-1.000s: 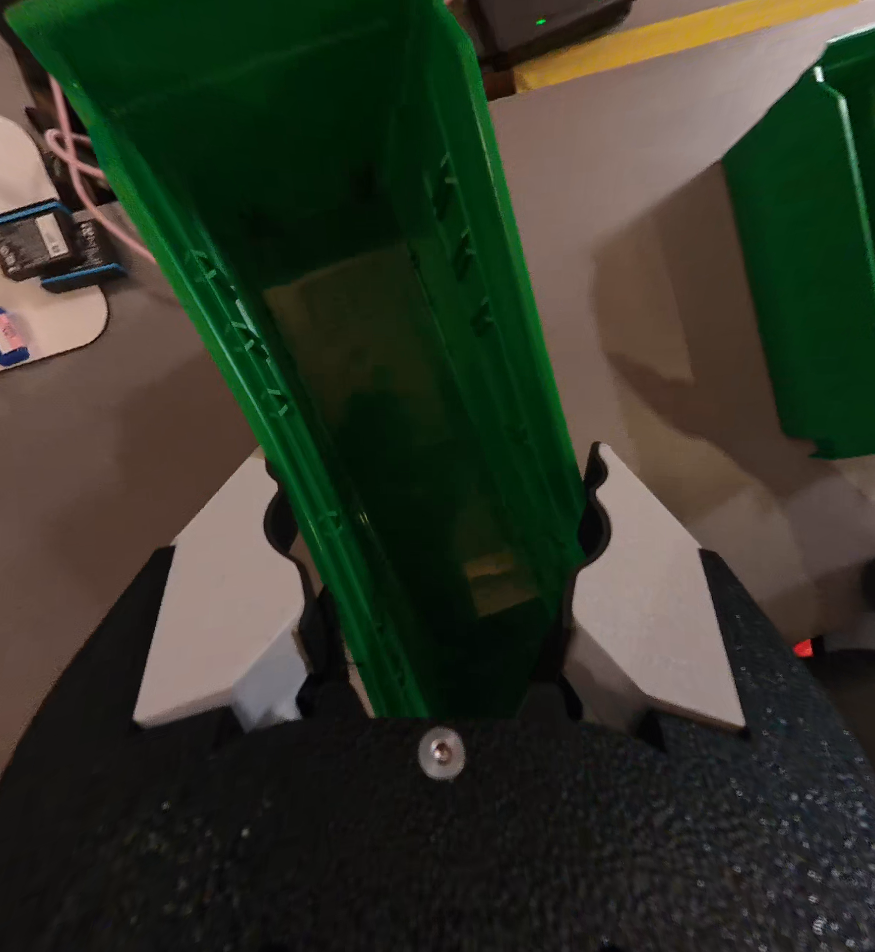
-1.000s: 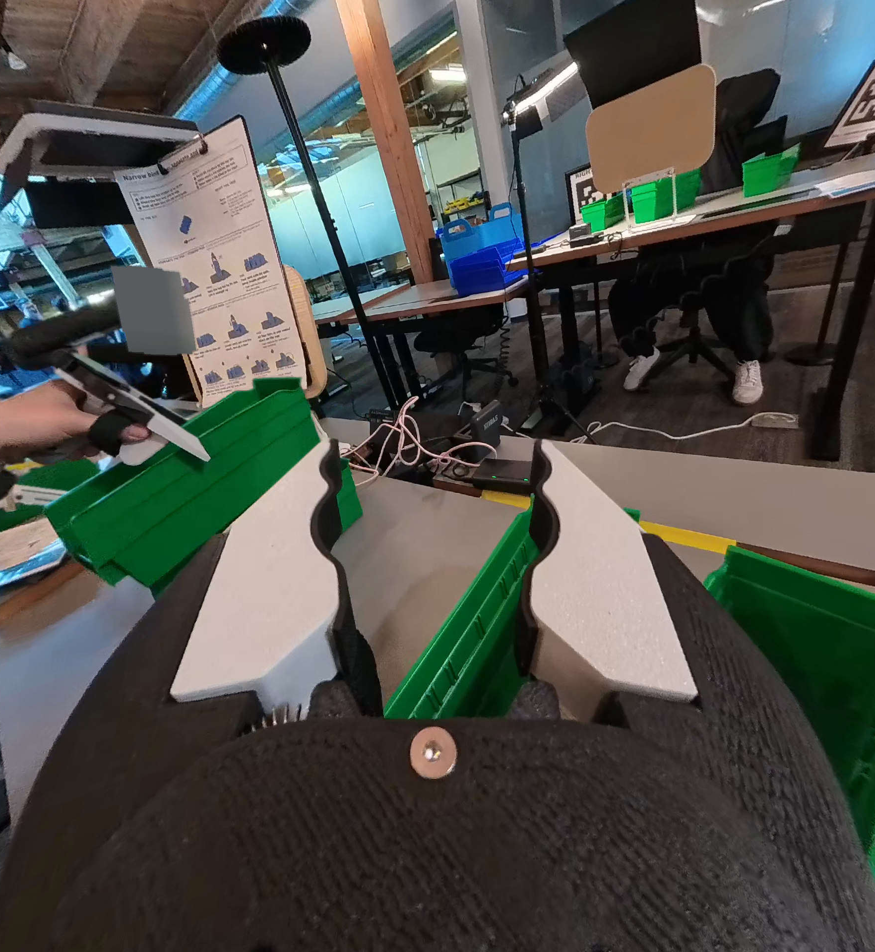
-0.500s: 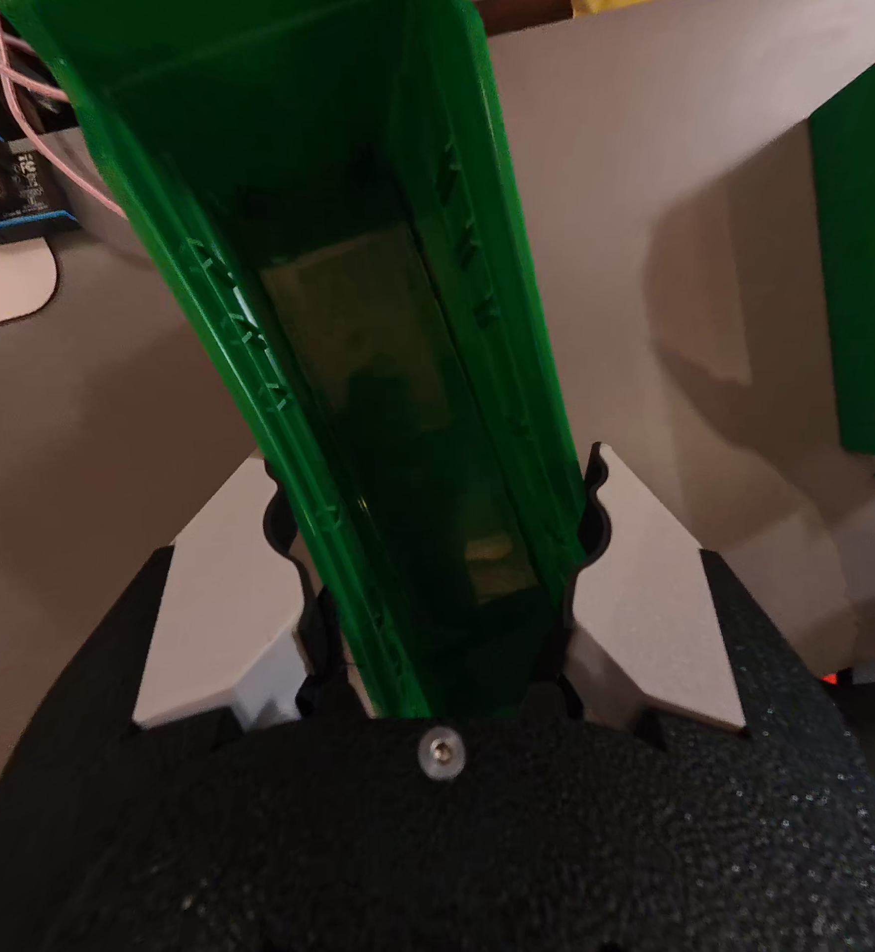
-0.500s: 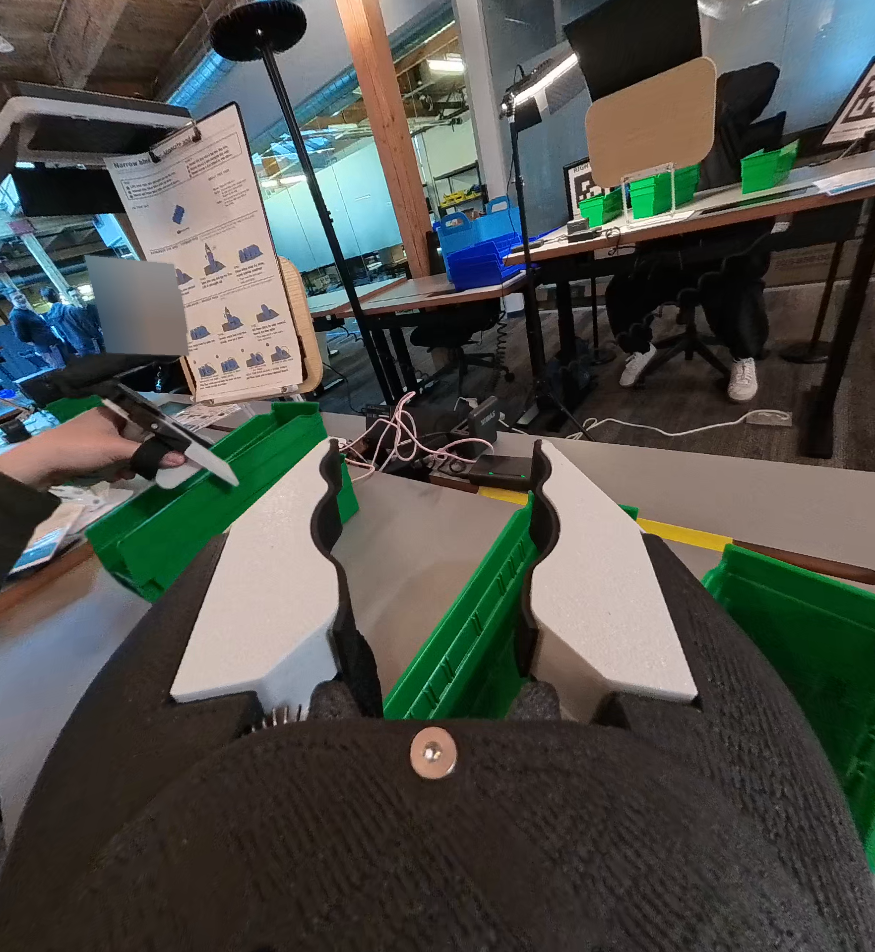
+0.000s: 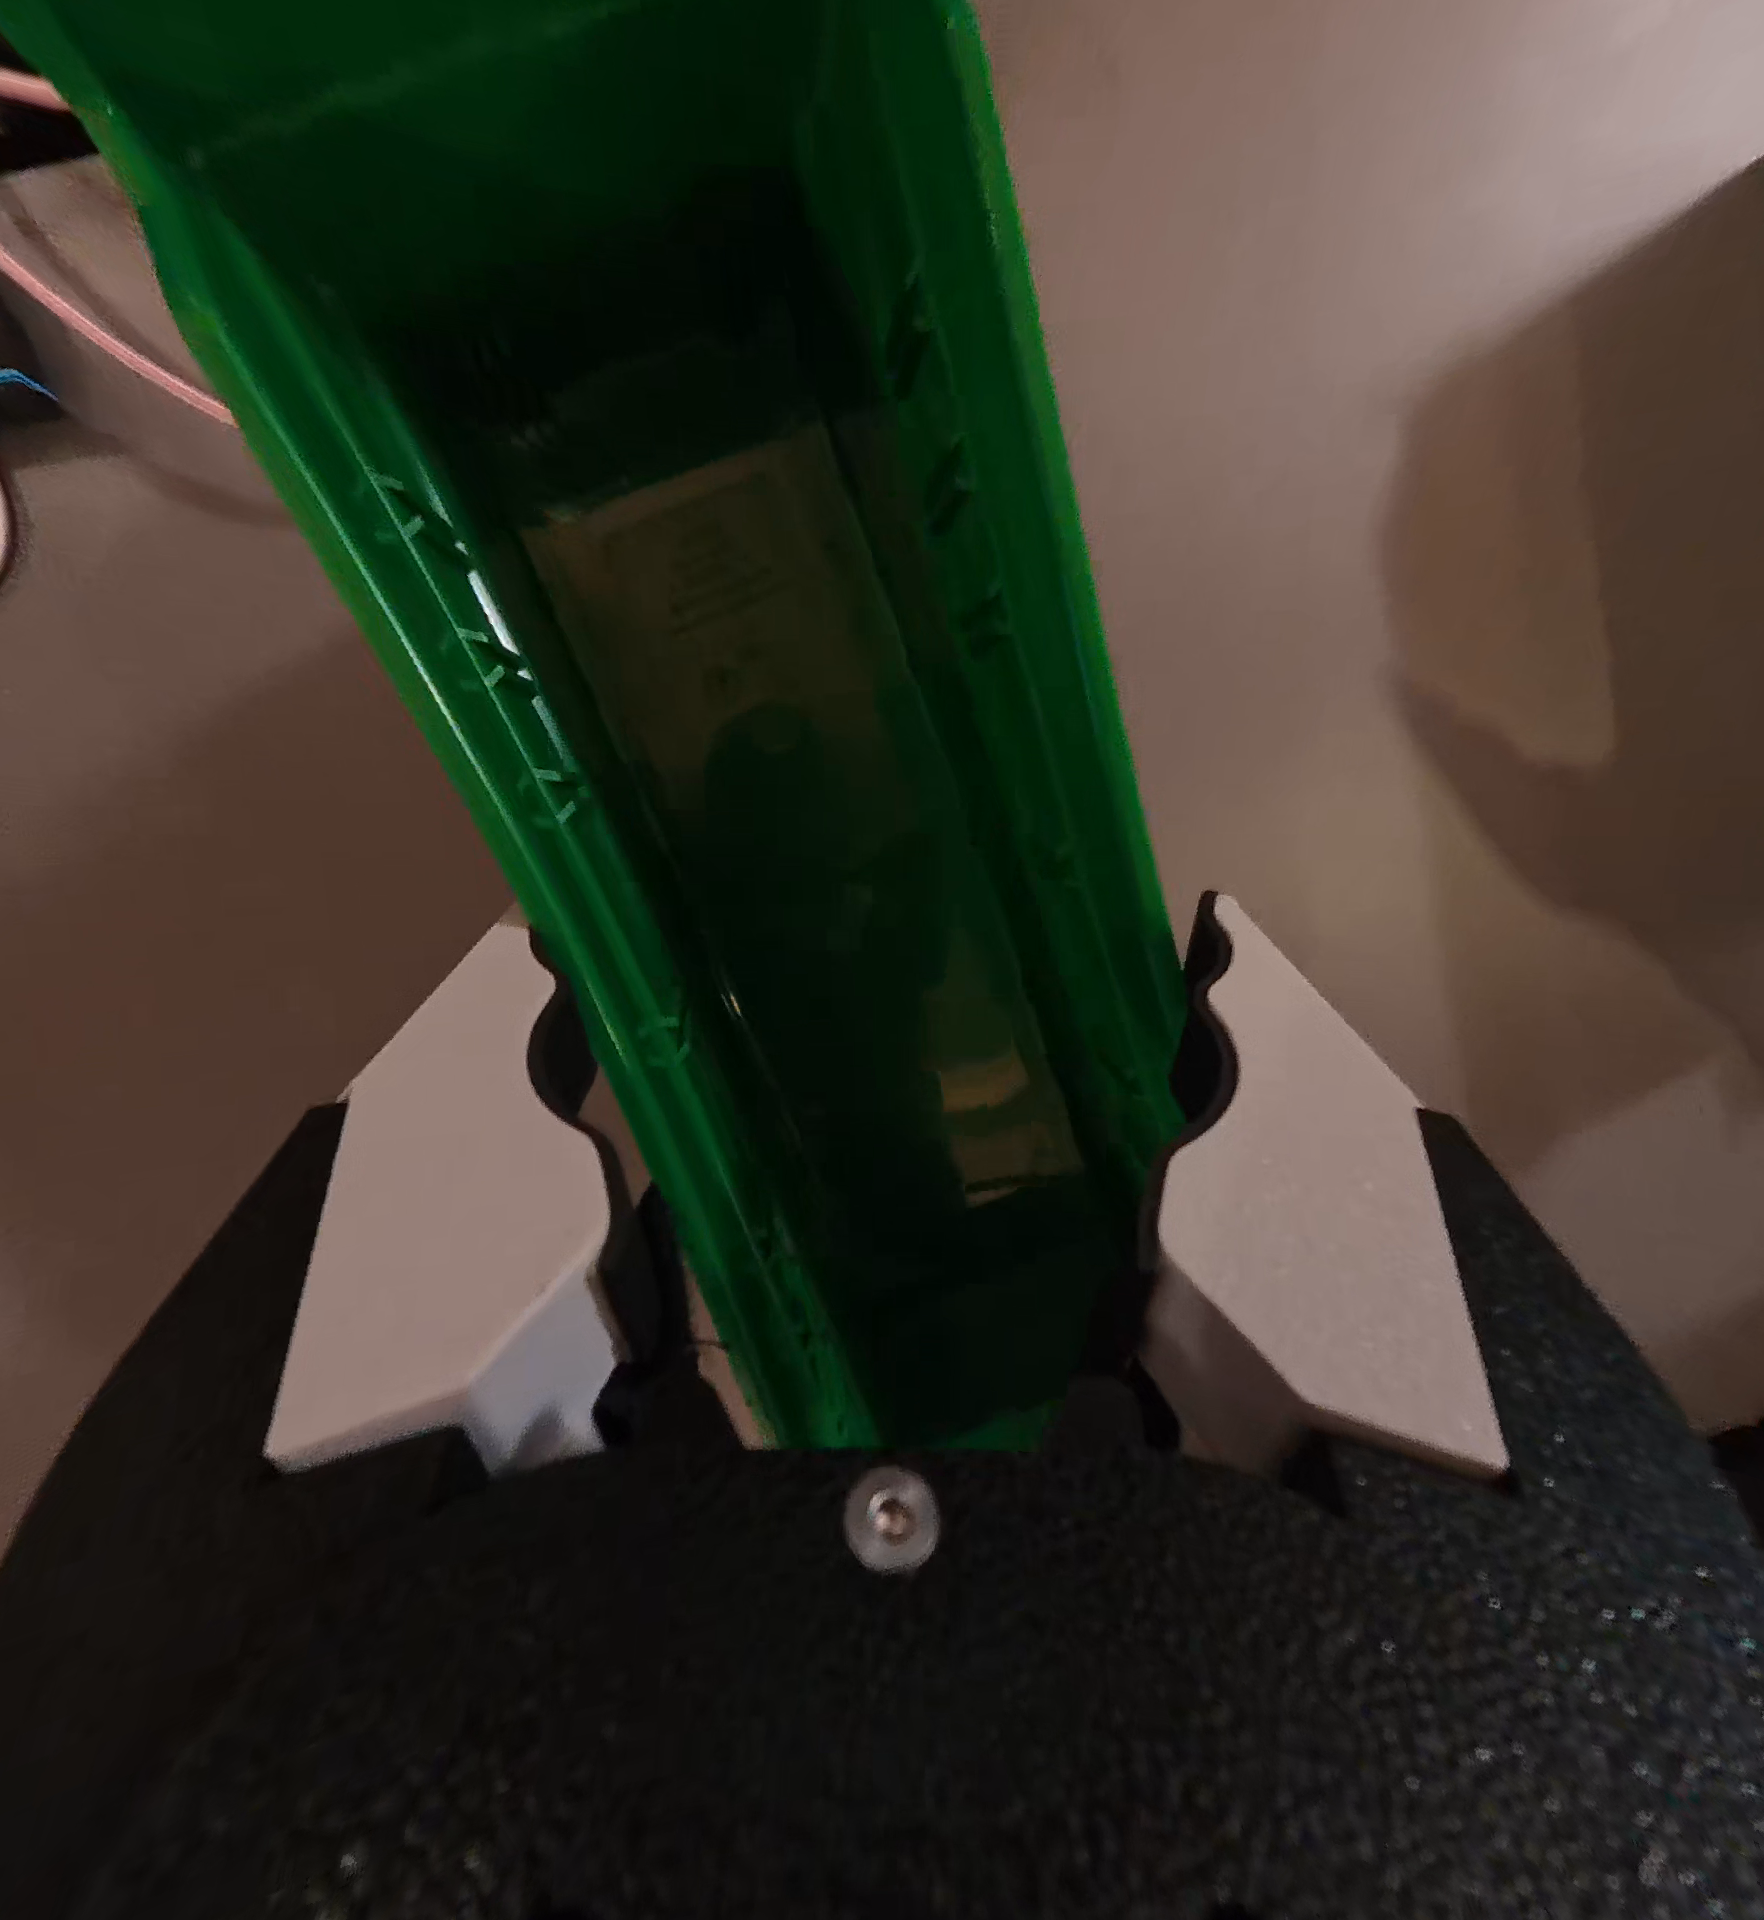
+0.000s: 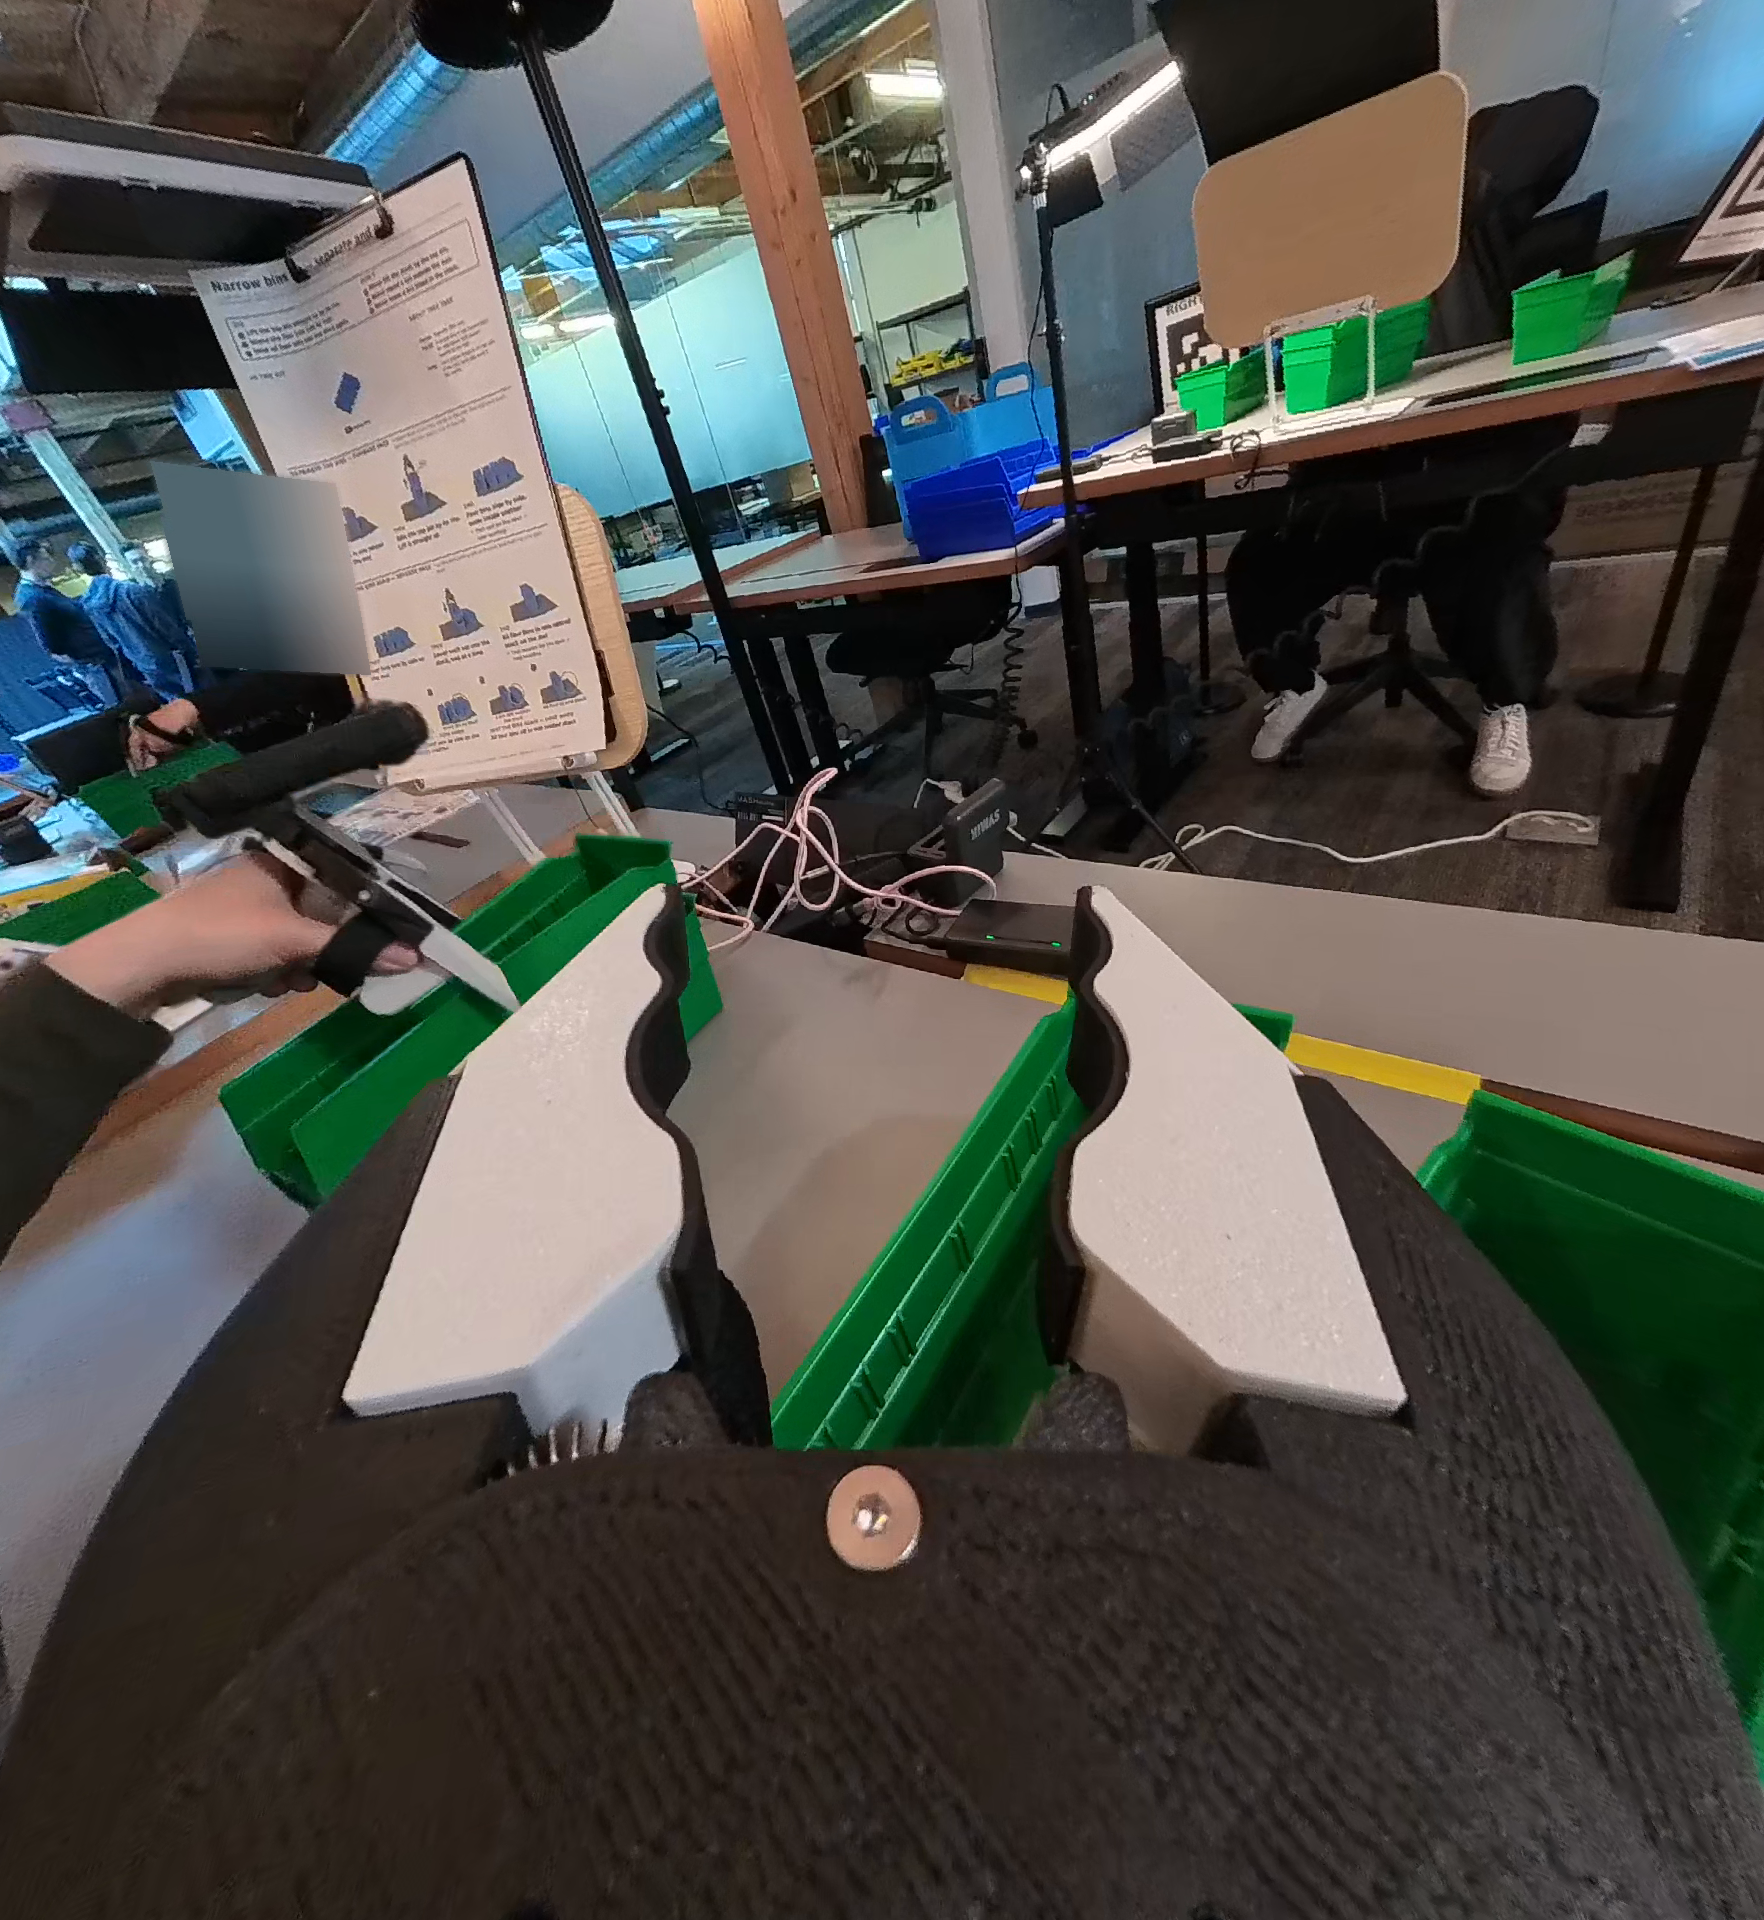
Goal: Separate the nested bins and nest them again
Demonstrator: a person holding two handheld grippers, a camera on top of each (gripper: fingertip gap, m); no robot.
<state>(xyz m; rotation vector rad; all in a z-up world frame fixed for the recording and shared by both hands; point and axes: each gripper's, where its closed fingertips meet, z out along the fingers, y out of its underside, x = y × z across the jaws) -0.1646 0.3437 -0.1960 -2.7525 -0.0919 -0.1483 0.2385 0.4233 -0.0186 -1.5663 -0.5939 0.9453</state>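
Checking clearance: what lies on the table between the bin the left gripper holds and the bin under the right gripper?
In the right wrist view, bare grey table separates held bin from right bin.

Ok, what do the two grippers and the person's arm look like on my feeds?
Both grippers, left gripper and right gripper, share a textured black body, a silver screw, and pale grey wedge fingers with wavy black pads. The arm wears a dark sleeve; a black strap loops one finger.

Left wrist cam: close, looking steeply down onto bench [image 5: 234,831]. Right wrist cam: low, facing across bench [image 6: 857,1122] into room. Shared: bench surface.
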